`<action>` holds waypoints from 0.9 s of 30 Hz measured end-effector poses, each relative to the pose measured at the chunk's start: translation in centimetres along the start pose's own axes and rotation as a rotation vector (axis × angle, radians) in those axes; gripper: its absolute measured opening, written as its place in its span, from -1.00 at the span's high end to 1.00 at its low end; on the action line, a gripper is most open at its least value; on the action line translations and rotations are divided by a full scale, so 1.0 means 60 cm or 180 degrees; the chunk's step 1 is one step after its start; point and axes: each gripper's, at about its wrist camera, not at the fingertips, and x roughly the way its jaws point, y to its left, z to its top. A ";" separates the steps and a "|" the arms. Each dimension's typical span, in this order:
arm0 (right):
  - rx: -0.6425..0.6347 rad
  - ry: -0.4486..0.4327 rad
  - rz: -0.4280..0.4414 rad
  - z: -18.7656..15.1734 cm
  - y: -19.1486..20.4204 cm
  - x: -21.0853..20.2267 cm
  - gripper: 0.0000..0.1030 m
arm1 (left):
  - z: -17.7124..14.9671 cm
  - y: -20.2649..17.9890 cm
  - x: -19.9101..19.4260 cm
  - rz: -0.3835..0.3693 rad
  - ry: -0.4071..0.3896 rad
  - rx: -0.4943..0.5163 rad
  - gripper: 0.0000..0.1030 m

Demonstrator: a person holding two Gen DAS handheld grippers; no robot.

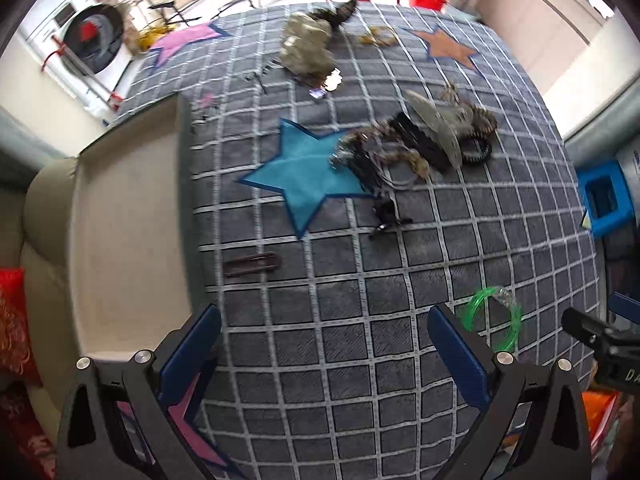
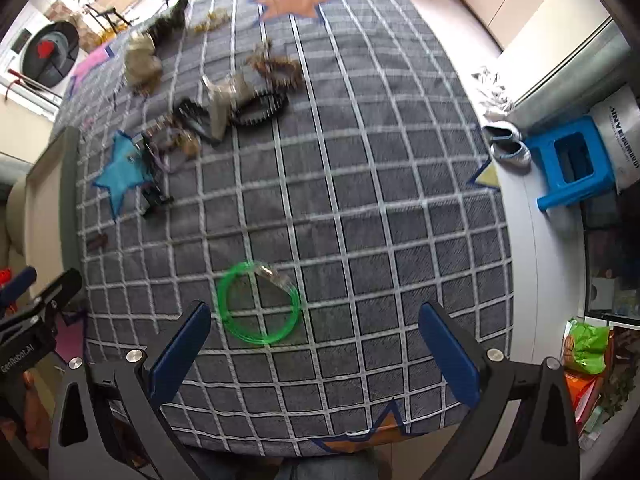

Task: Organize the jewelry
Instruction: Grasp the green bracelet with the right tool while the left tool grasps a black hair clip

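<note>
A green ring bracelet (image 2: 258, 306) lies flat on the grey checked cloth, just ahead of my open right gripper (image 2: 314, 344) and nearer its left finger. The left wrist view shows the same green bracelet (image 1: 498, 320) beside the right finger of my open left gripper (image 1: 324, 344). A tangled pile of dark and beige jewelry and hair clips (image 1: 416, 144) sits mid-cloth by a blue star patch (image 1: 304, 176). A brown hair clip (image 1: 252, 264) lies alone closer in. A beige tray (image 1: 128, 220) stands at the left, nothing showing inside it.
More pieces lie at the far end: a pale lumpy bundle (image 1: 308, 46) with a dark feathery item, and small gold bits (image 1: 376, 36). Beyond the right table edge are a blue stool (image 2: 572, 164), silver shoes (image 2: 506, 142) and bags. A sofa (image 1: 36, 216) borders the left.
</note>
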 end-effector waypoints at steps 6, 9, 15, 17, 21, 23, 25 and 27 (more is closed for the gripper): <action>-0.0014 0.0192 -0.0037 -0.016 -0.004 0.059 -1.00 | 0.010 -0.027 0.058 0.0016 0.0094 0.0167 -0.89; 0.0002 0.0256 -0.0040 -0.020 -0.005 0.084 -1.00 | 0.019 -0.037 0.081 -0.0008 0.0086 0.0229 -0.81; 0.0124 0.0292 0.0027 -0.025 -0.007 0.124 -1.00 | 0.051 -0.059 0.119 -0.0073 0.0045 0.0335 -0.67; 0.0164 0.0288 0.0046 -0.024 -0.007 0.134 -0.92 | 0.060 -0.067 0.131 -0.0089 0.0031 0.0339 -0.67; 0.0200 0.0262 0.0069 -0.024 -0.021 0.158 -0.74 | 0.069 -0.080 0.152 -0.0060 -0.0007 0.0383 -0.65; 0.0183 0.0238 0.0009 -0.029 -0.014 0.162 -0.68 | 0.071 -0.090 0.161 -0.0056 -0.0003 0.0420 -0.48; 0.0132 0.0185 -0.0048 -0.029 -0.009 0.164 -0.66 | 0.072 -0.094 0.162 -0.0085 -0.0049 0.0421 -0.48; 0.0107 0.0146 -0.0073 -0.028 0.005 0.163 -0.61 | 0.072 -0.103 0.162 -0.0090 -0.0078 0.0442 -0.38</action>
